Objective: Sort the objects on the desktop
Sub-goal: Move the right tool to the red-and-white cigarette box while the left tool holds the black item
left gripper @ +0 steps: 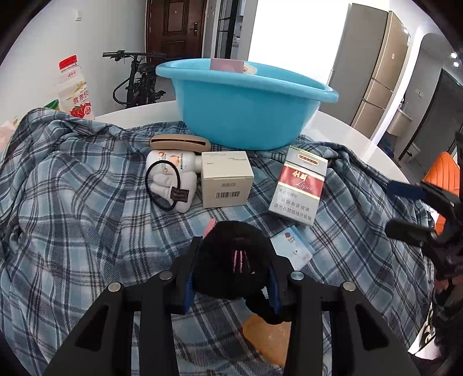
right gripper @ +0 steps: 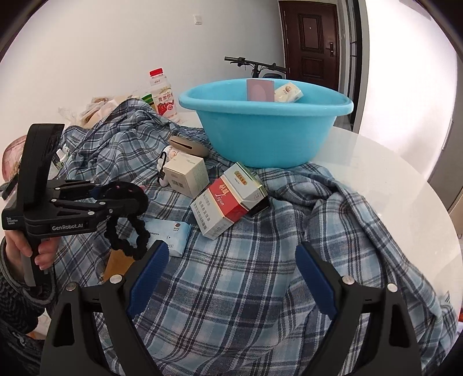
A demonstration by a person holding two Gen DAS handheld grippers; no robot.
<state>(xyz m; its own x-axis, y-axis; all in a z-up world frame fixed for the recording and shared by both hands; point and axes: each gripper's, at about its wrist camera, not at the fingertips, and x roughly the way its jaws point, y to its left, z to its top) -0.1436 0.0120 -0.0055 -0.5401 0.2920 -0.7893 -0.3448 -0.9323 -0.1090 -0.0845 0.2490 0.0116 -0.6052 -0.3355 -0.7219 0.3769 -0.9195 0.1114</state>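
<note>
Currently the left gripper is clamped on a black fuzzy plush hair accessory with pink stitching; its beaded black loop hangs below the fingers in the right wrist view. It's held above the plaid cloth, not touching it.

Right gripper has its blue-padded fingers spread wide, nothing between them, hovering over the plaid cloth.

Around the plush in the left wrist view:
- 1 o'clock, just beside: light blue tissue pack, partly hidden behind the plush.
- 1 o'clock, farther: red-and-white cigarette carton, lying flat on the cloth.
- 12 o'clock: cream box with barcode, upright.
- 11 o'clock: white bottle on its side, touching the box; a white fabric piece with a black hair tie looped over it in front of the bottle.
- Behind the bottle: tan hair clip.
- 12 o'clock, far: blue plastic basin sitting on the cloth edge, with a pinkish card and a small cream pack leaning inside at the far rim.
- 5 o'clock, below the gripper: orange-brown flat piece, can't tell what it is.

Far left at 10 o'clock: red-capped drink bottle on the white round table. Bicycle and dark door in the background.
</note>
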